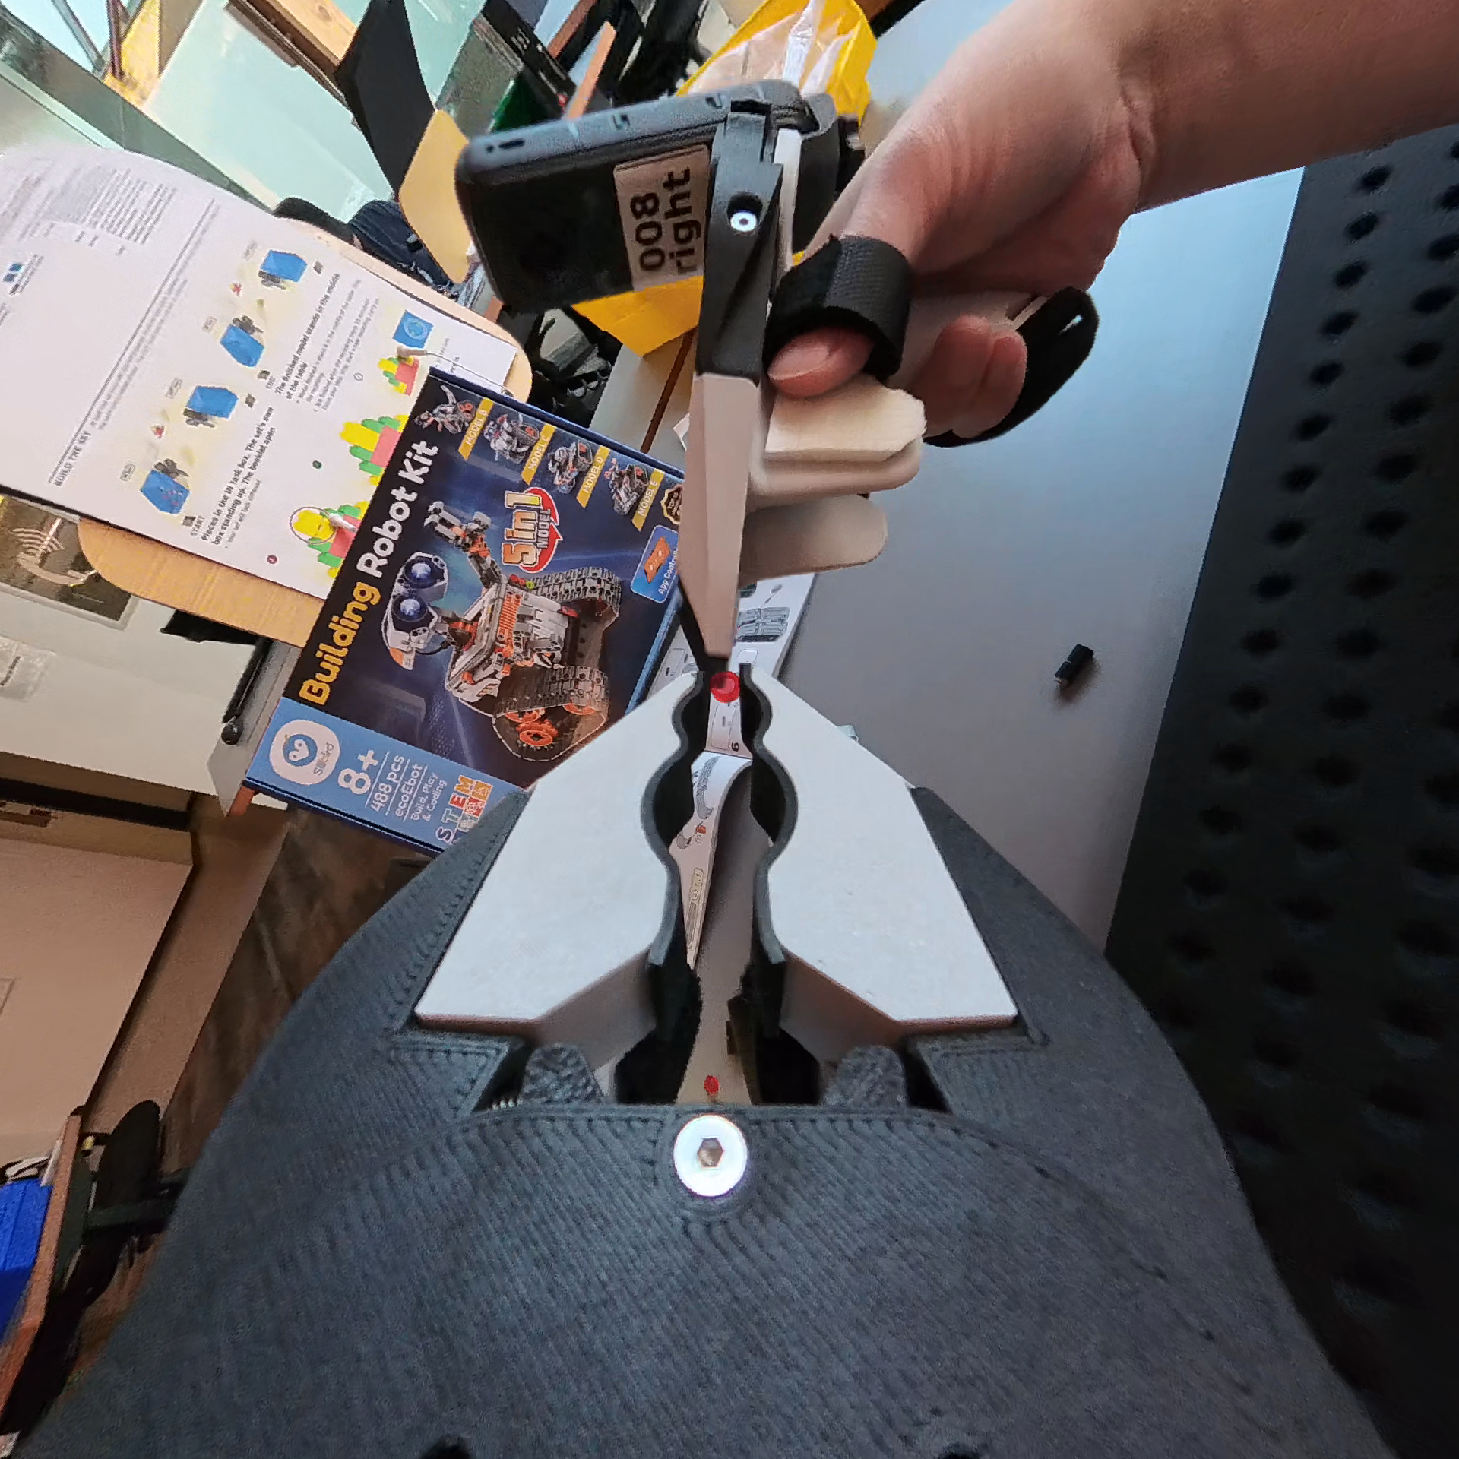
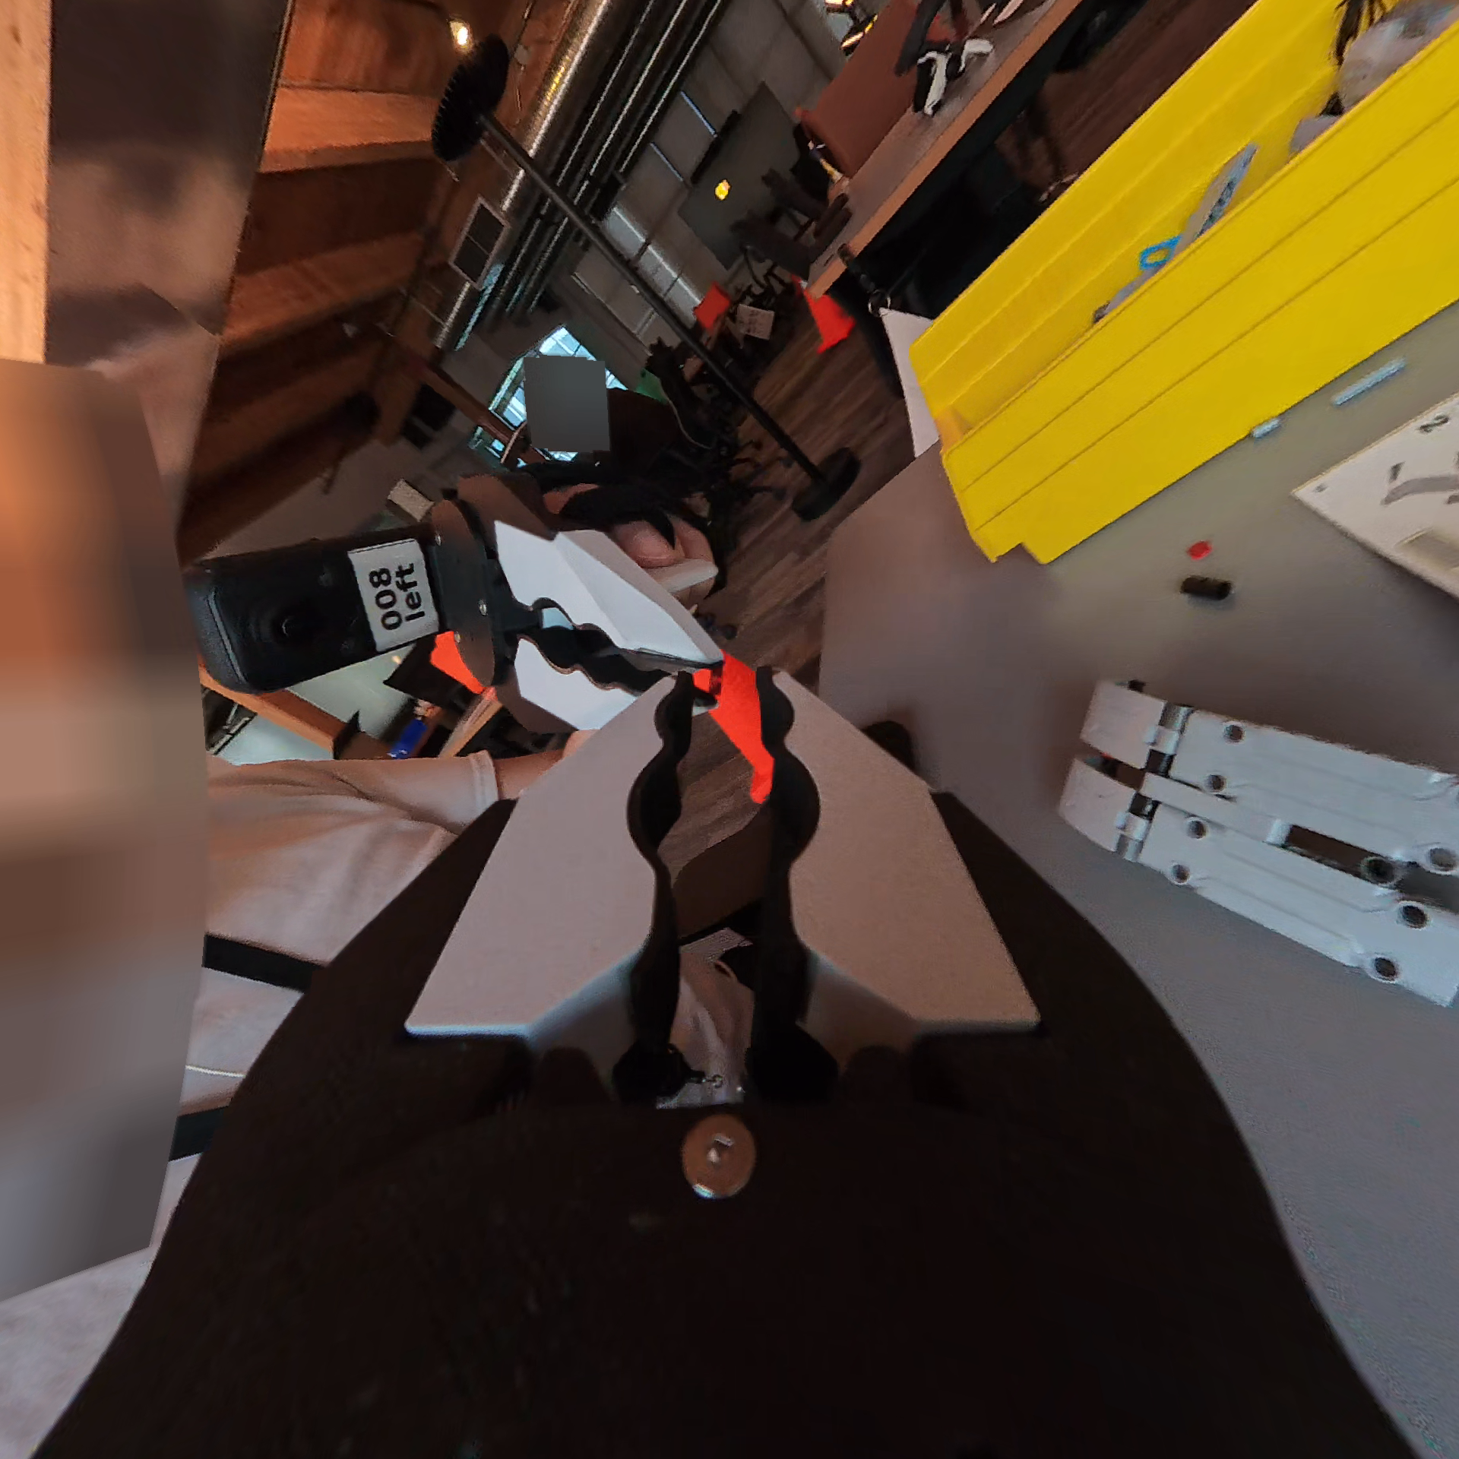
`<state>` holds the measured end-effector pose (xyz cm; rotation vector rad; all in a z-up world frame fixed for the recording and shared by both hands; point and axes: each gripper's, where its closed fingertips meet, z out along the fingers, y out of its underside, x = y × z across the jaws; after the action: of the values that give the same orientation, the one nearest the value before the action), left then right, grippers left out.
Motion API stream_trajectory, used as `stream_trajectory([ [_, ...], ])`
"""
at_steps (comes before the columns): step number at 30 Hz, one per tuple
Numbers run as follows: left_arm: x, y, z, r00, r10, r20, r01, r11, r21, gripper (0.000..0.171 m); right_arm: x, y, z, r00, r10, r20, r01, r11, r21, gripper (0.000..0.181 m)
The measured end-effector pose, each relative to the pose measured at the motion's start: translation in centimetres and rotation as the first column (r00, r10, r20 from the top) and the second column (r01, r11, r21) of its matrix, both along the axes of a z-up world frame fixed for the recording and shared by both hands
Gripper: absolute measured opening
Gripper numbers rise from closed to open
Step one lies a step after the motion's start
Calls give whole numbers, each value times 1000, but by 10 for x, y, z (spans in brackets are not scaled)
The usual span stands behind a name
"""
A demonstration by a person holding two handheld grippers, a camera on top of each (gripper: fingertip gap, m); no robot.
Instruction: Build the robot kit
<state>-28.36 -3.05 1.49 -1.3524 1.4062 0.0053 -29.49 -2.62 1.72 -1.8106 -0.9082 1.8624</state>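
Observation:
In the left wrist view my left gripper (image 1: 723,684) is shut on a small red piece (image 1: 723,685) at its tips, held in the air. My right gripper (image 1: 714,654), held by a hand (image 1: 987,205), comes down from above edge-on, and its tips meet the red piece. In the right wrist view my right gripper (image 2: 724,685) has its jaws a narrow gap apart. The left gripper (image 2: 699,671) reaches in from the left, with its tips and the dark red piece (image 2: 704,680) at that gap. An orange-red shape (image 2: 742,730) shows in the gap; I cannot tell if it is held.
A grey table (image 2: 1105,600) holds a white hinged assembly (image 2: 1263,837), stacked yellow bins (image 2: 1145,331), a printed sheet (image 2: 1405,489), a loose red piece (image 2: 1200,550) and a black piece (image 2: 1204,588). A blue kit box (image 1: 474,600), an instruction sheet (image 1: 197,339) and a black perforated panel (image 1: 1342,631) stand nearby. My two grippers' fingertips are within a few centimetres of each other. The black perforated panel (image 1: 1342,631) is about equally far from each gripper, around 20 cm.

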Motion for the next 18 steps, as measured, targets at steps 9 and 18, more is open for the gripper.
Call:
stream_trajectory([
  [9, 2, -8, 1, 1000, -21, -23, 21, 1000, 22, 5, -2, -14, 1, 997, 69, -23, -70, 995, -65, 3],
  [18, 8, -23, 14, 997, -49, 67, 51, 998, -32, 16, 2, -26, 14, 992, 102, -77, -103, 995, -5, 2],
])
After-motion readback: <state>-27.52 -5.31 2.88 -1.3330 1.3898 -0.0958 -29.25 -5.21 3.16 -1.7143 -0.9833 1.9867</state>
